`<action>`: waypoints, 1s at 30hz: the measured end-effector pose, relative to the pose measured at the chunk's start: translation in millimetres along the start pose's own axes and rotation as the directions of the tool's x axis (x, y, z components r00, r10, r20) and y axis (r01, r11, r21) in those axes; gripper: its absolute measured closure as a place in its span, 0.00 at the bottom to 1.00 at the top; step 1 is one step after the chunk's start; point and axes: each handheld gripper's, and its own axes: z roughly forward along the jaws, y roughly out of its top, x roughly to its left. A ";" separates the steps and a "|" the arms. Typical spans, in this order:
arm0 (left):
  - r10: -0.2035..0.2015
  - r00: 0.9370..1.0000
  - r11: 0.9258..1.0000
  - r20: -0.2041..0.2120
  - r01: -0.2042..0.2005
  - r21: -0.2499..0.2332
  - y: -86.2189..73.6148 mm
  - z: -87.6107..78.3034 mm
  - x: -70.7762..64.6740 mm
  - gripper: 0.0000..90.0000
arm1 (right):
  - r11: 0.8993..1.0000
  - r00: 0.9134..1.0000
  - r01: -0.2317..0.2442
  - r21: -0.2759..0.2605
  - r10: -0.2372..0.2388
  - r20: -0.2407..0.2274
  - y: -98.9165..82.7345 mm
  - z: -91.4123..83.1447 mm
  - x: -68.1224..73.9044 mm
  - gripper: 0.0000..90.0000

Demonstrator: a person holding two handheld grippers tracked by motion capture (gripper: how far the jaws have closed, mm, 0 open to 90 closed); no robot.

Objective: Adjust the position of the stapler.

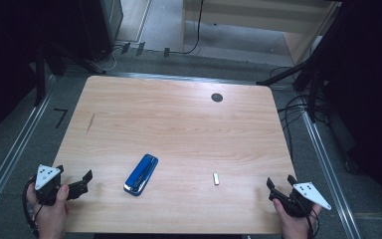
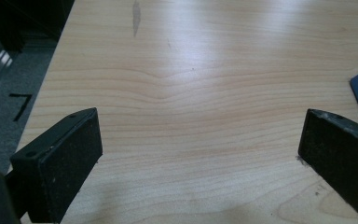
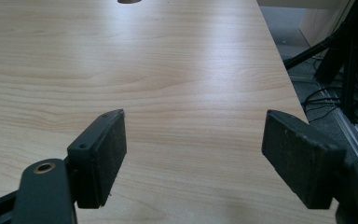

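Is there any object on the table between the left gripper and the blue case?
No, nothing visible. Between the left gripper and the blue case there is bare table. The small white piece lies beyond the case, toward the right gripper.

wooden table (image 1: pixel 179 119), dark round grommet (image 1: pixel 217 97), grey floor (image 1: pixel 10 149), black cables (image 1: pixel 298 107)

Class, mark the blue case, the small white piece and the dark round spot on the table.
Blue case (image 1: pixel 141 174), high view, middle of its lid.
White piece (image 1: pixel 216 179), high view, its centre.
Round spot (image 1: pixel 217 97), high view, its centre, near the table's far edge.
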 end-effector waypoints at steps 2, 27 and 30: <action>0.016 0.999 1.000 0.034 -0.016 0.006 -0.4 -0.7 -0.4 0.00 | 1.000 1.000 -0.006 0.002 0.006 0.001 0.1 0.1 0.2 0.28; 0.069 0.994 0.997 0.089 -0.067 -0.026 1.5 -8.5 -29.0 0.62 | 1.000 0.991 0.009 0.013 -0.007 -0.135 15.3 -0.1 47.7 0.68; 0.069 0.990 0.998 0.126 -0.067 -0.016 1.2 -6.9 -34.1 0.74 | 1.000 0.983 0.006 0.015 -0.003 -0.182 17.7 0.3 58.4 0.79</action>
